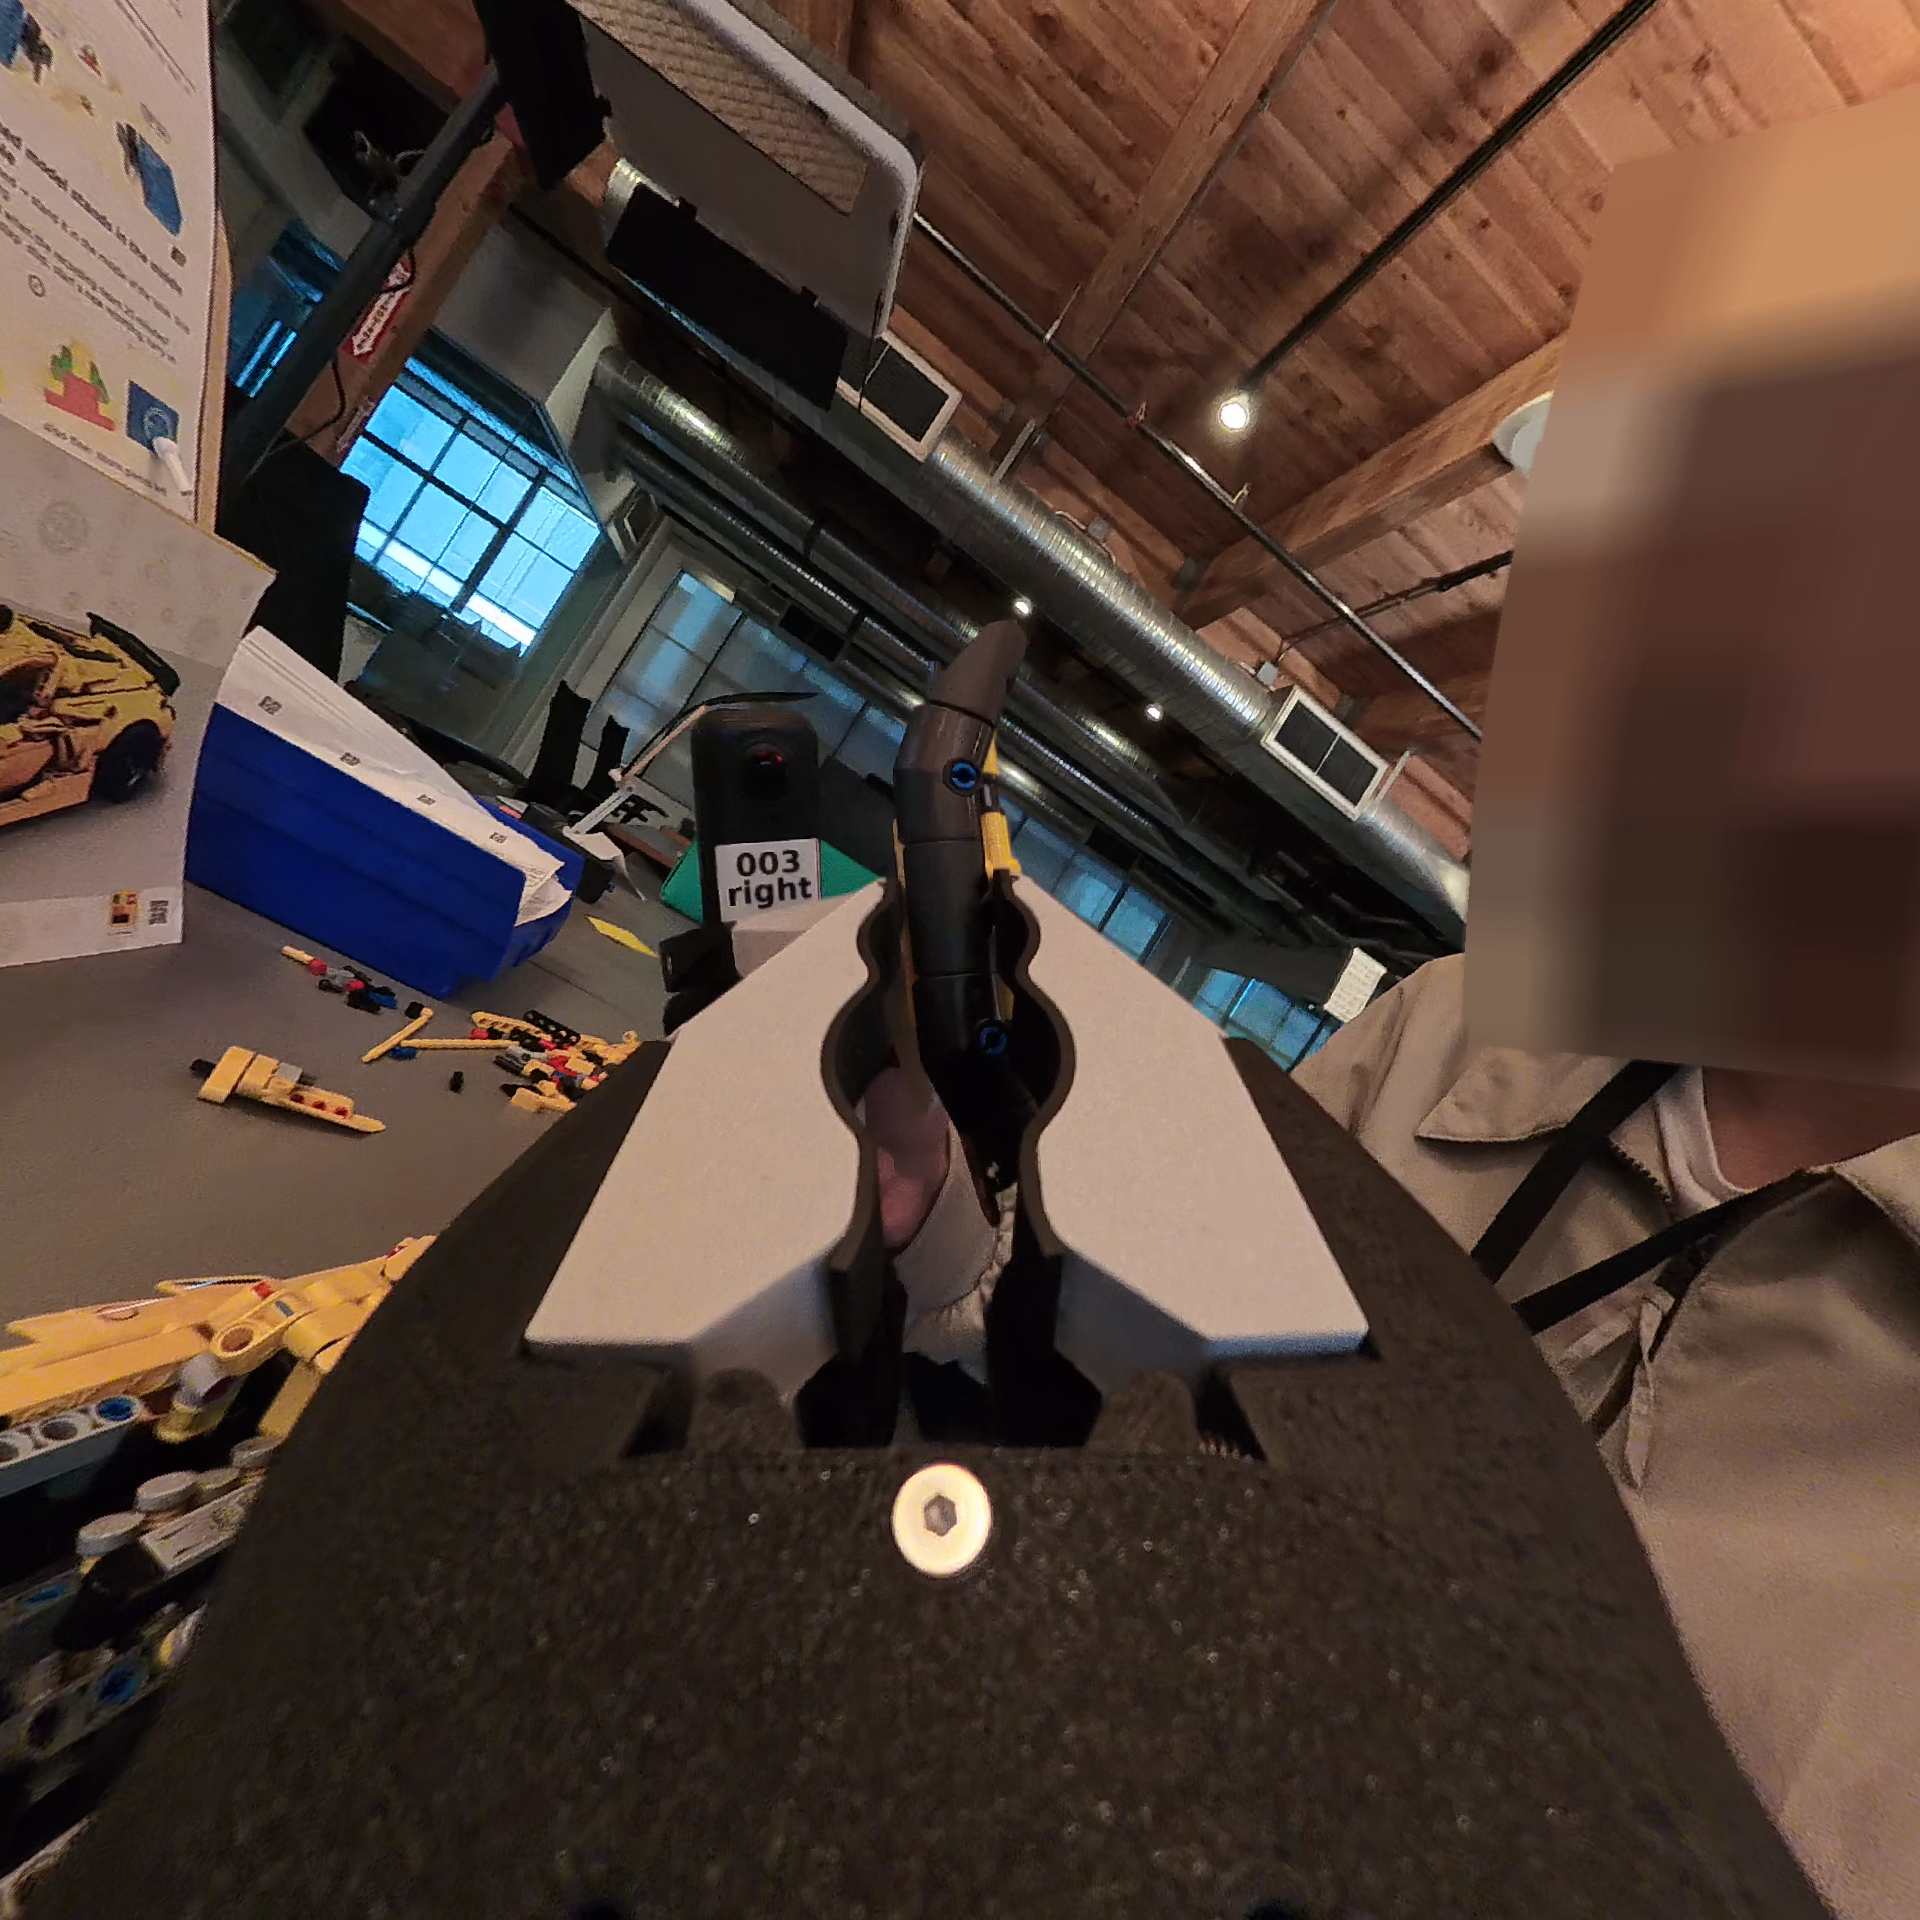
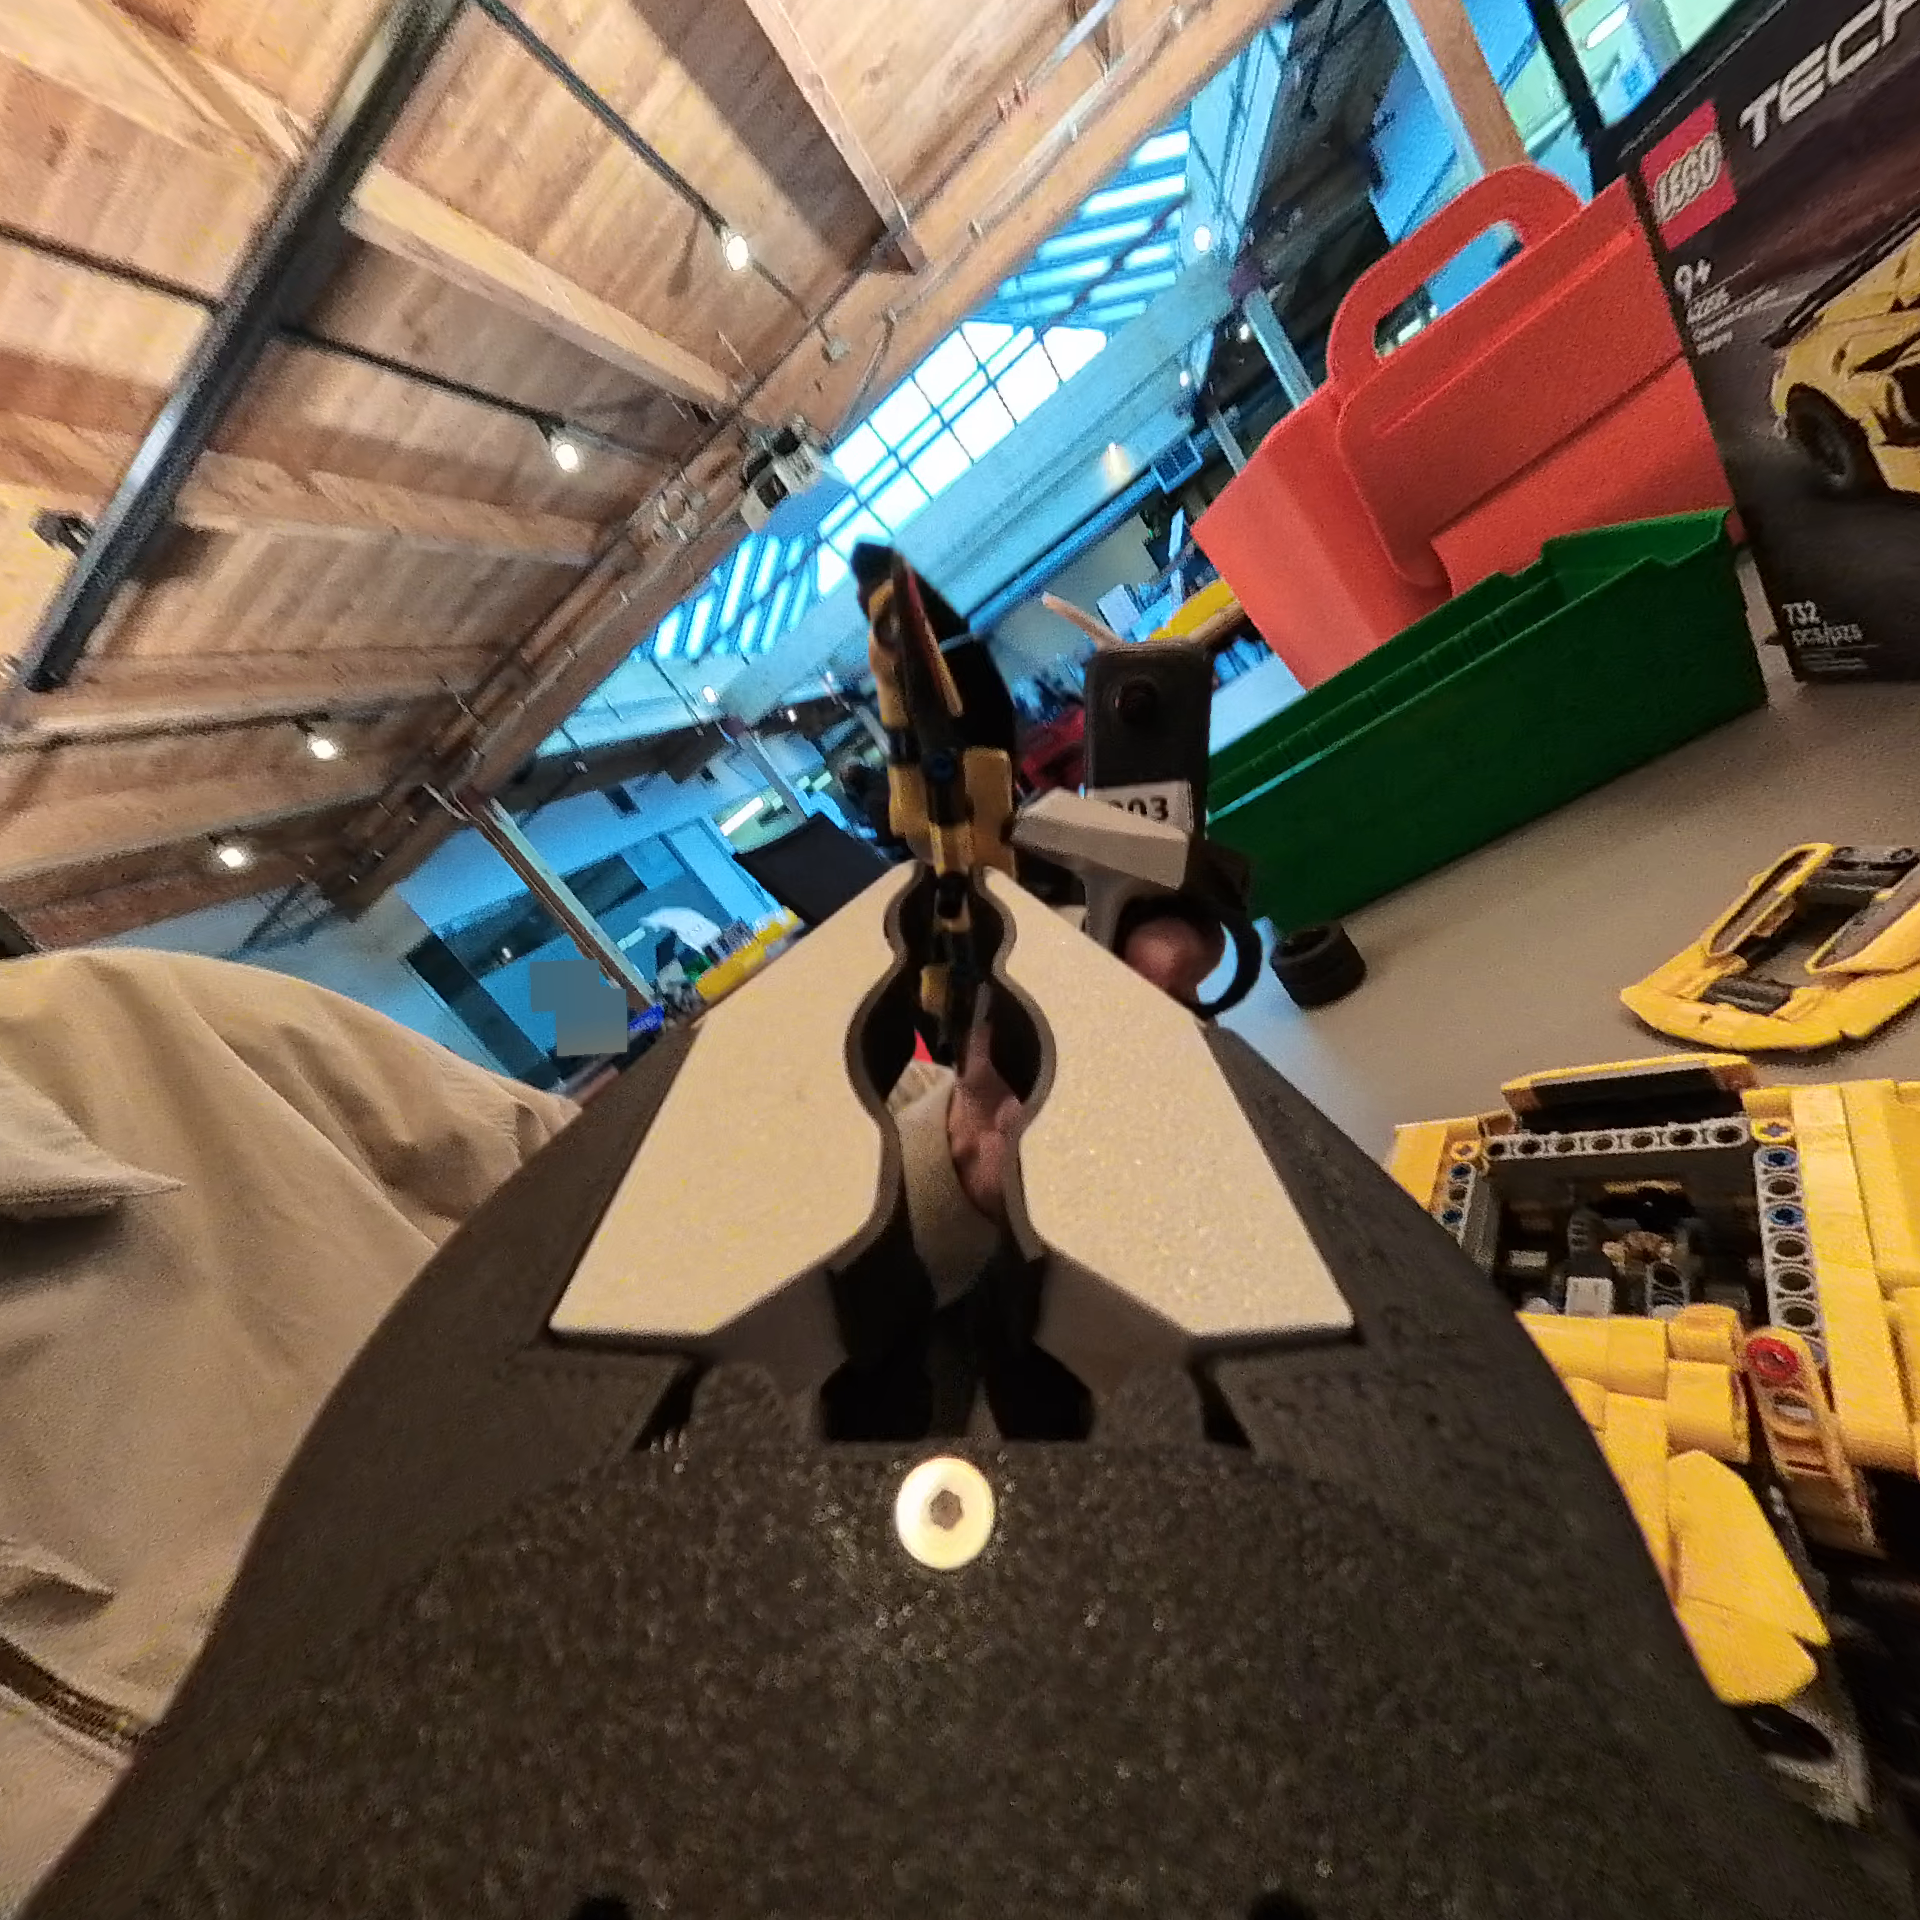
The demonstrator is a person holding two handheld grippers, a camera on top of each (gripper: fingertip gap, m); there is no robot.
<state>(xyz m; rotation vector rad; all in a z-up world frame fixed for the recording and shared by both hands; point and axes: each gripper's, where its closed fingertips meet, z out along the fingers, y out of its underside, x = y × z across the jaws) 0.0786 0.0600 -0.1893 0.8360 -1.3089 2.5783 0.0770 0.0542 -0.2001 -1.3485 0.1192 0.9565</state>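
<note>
Both tools (image 1: 948, 914) (image 2: 951, 883) pinch one black-yellow brick piece (image 1: 951, 883); only right view shows red case (image 2: 1475, 436)

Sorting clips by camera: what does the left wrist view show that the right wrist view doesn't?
Left only: a blue bin, loose yellow pieces and a printed sheet picturing a yellow car.
Right only: a red case, green bin, toy box, black tyre and yellow car body.
Both: each gripper, left and right, shut on a black-and-yellow brick assembly.

The left hand-held gripper (image 1: 940, 925) clamps a black-and-yellow brick assembly (image 1: 951, 883) above the grey table (image 1: 125, 1174).
</note>
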